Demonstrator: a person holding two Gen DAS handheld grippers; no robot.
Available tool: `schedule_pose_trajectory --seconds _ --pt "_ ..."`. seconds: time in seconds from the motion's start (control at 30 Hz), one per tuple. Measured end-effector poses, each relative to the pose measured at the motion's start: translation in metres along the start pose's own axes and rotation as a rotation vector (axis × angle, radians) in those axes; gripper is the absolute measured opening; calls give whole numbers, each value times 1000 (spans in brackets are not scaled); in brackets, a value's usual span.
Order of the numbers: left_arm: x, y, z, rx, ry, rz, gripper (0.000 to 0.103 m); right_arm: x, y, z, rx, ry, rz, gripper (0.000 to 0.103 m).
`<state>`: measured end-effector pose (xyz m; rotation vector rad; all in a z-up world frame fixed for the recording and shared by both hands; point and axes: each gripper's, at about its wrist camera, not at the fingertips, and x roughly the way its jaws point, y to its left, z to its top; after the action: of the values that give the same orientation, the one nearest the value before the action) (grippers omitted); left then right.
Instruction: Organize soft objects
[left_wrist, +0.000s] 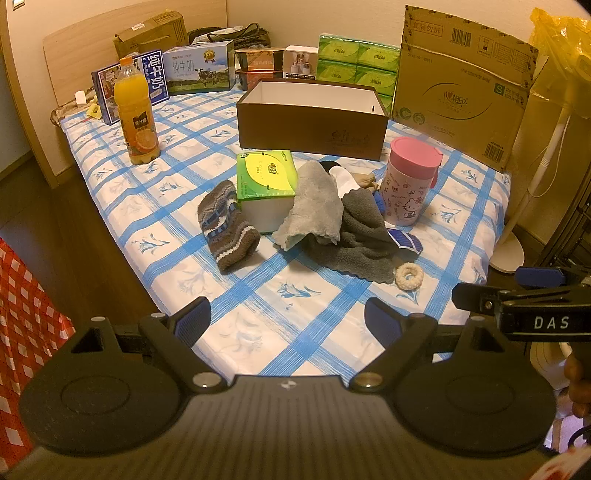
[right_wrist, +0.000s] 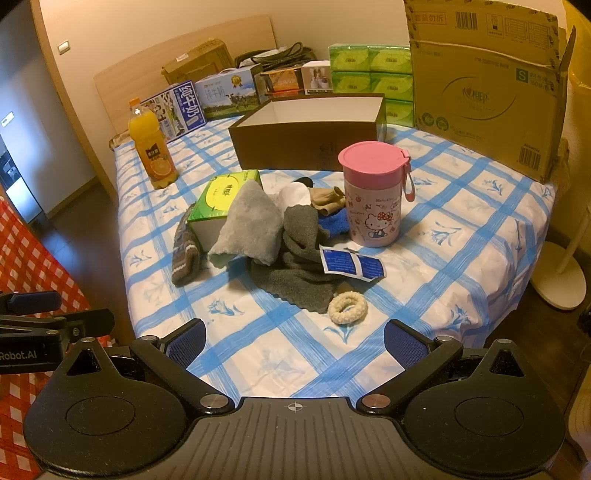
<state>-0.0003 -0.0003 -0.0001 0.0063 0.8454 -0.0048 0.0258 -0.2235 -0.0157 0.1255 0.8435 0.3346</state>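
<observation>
Both grippers, left and right, wide, empty, over bed's near edge; cloths mid-bed, box behind to receive them.

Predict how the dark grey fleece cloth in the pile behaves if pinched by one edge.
The dark grey fleece cloth lies crumpled, so it will probably hang limp. The blue-and-white sachet rests on it and may slide off. The light grey cloth overlaps it, so that could drag along too.
</observation>
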Motion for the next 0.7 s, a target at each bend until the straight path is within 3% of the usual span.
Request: schedule_pose_trajectory --seconds 0.7 --pt "0 0 0 0 1 -1 89 2 0 0 2 -1 2 102"
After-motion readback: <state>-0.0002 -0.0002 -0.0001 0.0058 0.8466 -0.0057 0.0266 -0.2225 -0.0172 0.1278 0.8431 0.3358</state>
